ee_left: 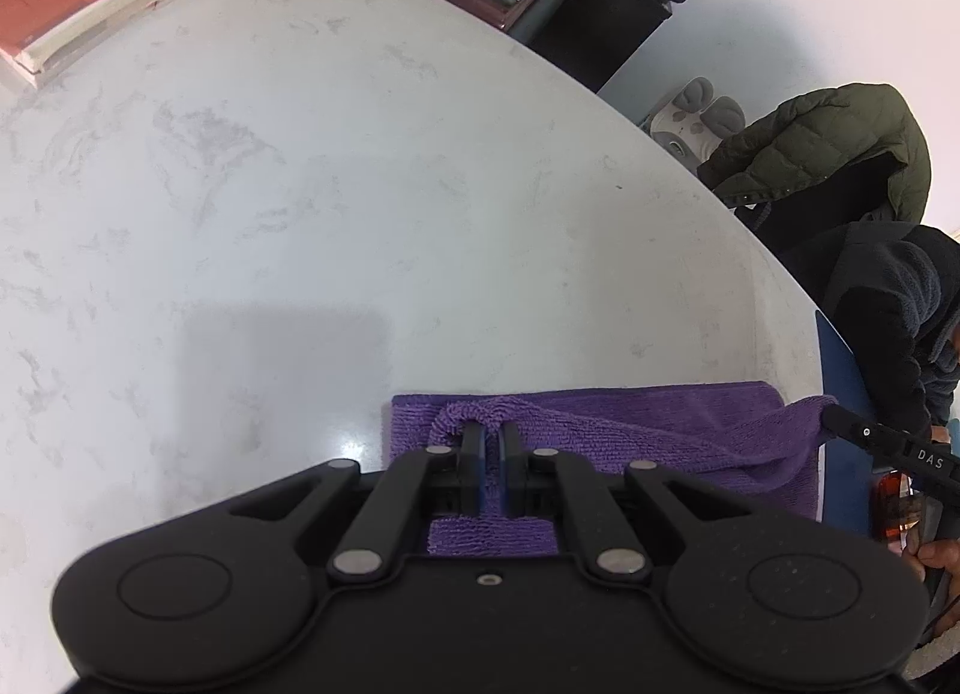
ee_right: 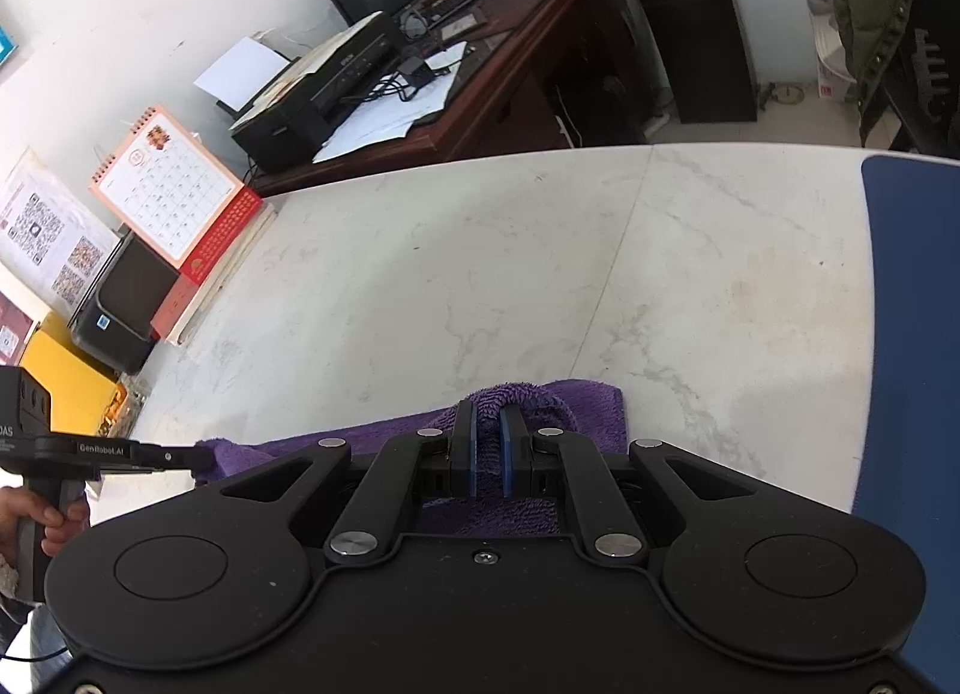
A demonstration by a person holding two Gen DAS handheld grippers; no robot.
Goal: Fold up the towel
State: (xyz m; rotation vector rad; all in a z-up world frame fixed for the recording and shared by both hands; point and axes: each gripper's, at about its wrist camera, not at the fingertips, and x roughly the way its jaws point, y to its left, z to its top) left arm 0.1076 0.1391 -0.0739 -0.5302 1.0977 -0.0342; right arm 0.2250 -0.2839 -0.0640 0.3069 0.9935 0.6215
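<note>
A purple towel lies folded on the white marble table, near its front edge. My left gripper is shut on a bunched corner of the towel, lifted slightly off the layer beneath. At the right of the left wrist view, the tip of the right gripper pinches the towel's other corner. In the right wrist view my right gripper is shut on a raised fold of the purple towel. The left gripper shows at the far left, holding the opposite corner, with a hand on its handle.
A blue pad lies at the table's right side. Books and a red desk calendar stand along the far left edge. A dark desk with a printer stands beyond. A green jacket hangs past the table edge.
</note>
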